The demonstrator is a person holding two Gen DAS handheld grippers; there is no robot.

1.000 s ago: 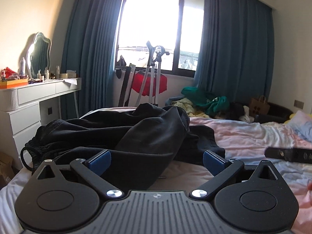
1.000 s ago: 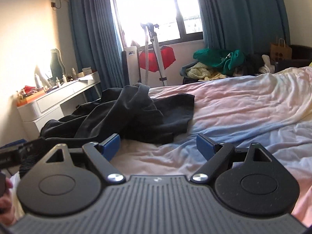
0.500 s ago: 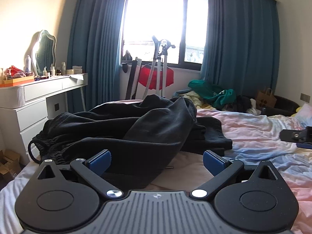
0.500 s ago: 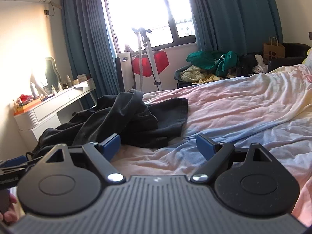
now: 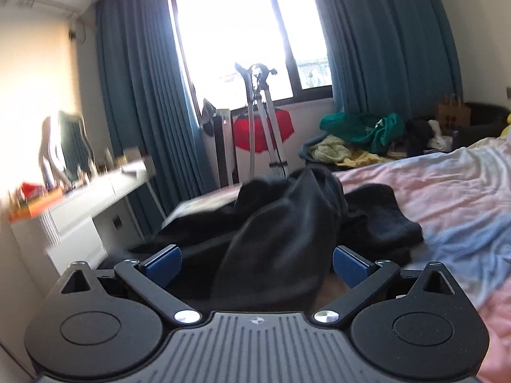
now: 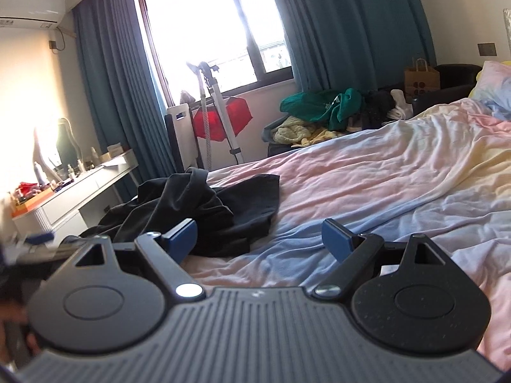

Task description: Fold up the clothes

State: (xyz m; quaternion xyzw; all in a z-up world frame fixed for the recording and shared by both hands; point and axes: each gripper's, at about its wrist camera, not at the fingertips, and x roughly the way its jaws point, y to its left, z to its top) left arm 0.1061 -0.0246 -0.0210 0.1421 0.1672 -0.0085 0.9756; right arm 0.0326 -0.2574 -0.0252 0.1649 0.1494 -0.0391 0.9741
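Just released, both: left gripper [image 5: 255, 263] and right gripper [image 6: 258, 239] before black garment [image 5: 287, 223].

Daylight blows out my window [image 5: 242, 38]; the dresser [image 5: 80, 204] smears with motion blur, and fisheye bends the edges.

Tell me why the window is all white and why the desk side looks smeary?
In both wrist views the window is blown out by daylight, so little shows outside. In the left wrist view the white dresser and mirror are streaked with motion blur, while the black garment is only slightly soft. In the right wrist view most things look sharper, and the fisheye lens bends the curtains.
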